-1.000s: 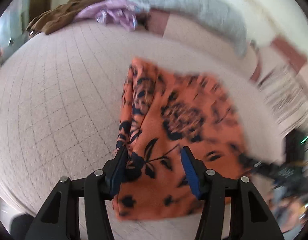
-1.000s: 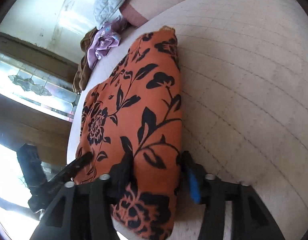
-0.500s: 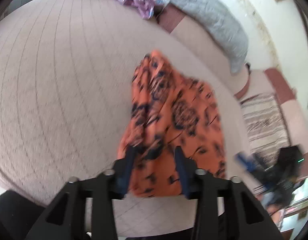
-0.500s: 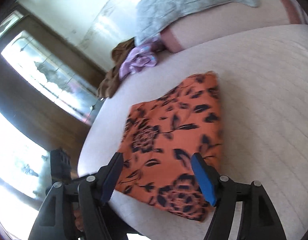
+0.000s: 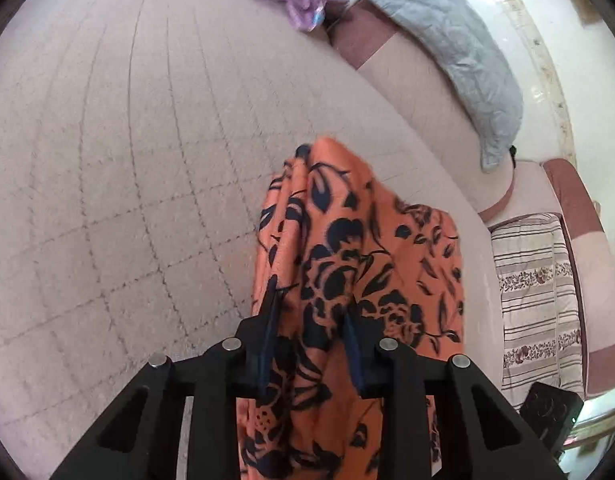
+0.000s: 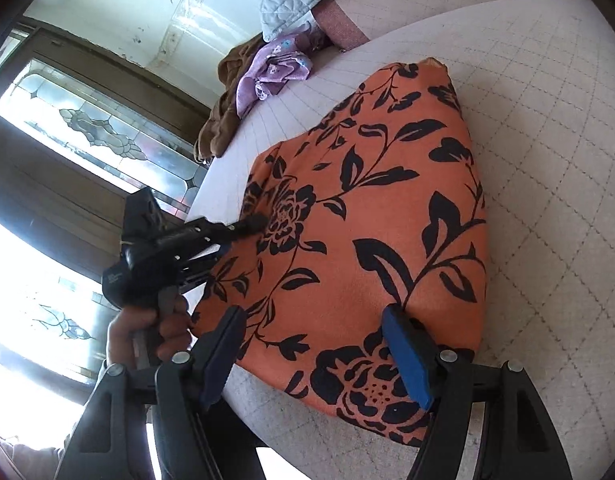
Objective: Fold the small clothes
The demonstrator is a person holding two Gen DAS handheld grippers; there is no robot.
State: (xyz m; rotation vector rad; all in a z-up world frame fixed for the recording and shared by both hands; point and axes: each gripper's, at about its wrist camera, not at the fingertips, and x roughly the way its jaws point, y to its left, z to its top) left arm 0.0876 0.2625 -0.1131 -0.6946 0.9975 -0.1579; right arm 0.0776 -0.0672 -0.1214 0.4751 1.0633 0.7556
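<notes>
**Orange floral cloth gathered in the left claw on the bed**

In the left wrist view, the left claw (image 5: 311,312) is seen low in the frame, its jaws closing with a bunched fold of the cloth (image 5: 359,264) between them. The fabric is pressed by both blue pads (image 5: 269,332) and is drawn up into ridges that run from the claw toward the centre of the frame. The rest of the cloth, orange with a dark flower print, is spread to the right of the claw over the bed (image 5: 107,160), whose pale cover is marked with a grid of stitched lines.

In the right wrist view, the right claw (image 6: 319,348) is seen at the bottom of the frame with its jaws held apart. The near edge of the cloth (image 6: 367,220) lies between them, but it is not clamped; the pads stand clear to either side. The cloth is laid flat across the middle of that frame, near the bed's edge. At the left of the frame, the left claw (image 6: 251,222) is shown reaching onto the cloth's left edge, carried by a hand (image 6: 147,332).

At the top of both views, a purple garment (image 6: 271,72), a brown garment (image 6: 223,120) and a grey quilt (image 5: 447,32) are seen at the far end of the bed.
</notes>
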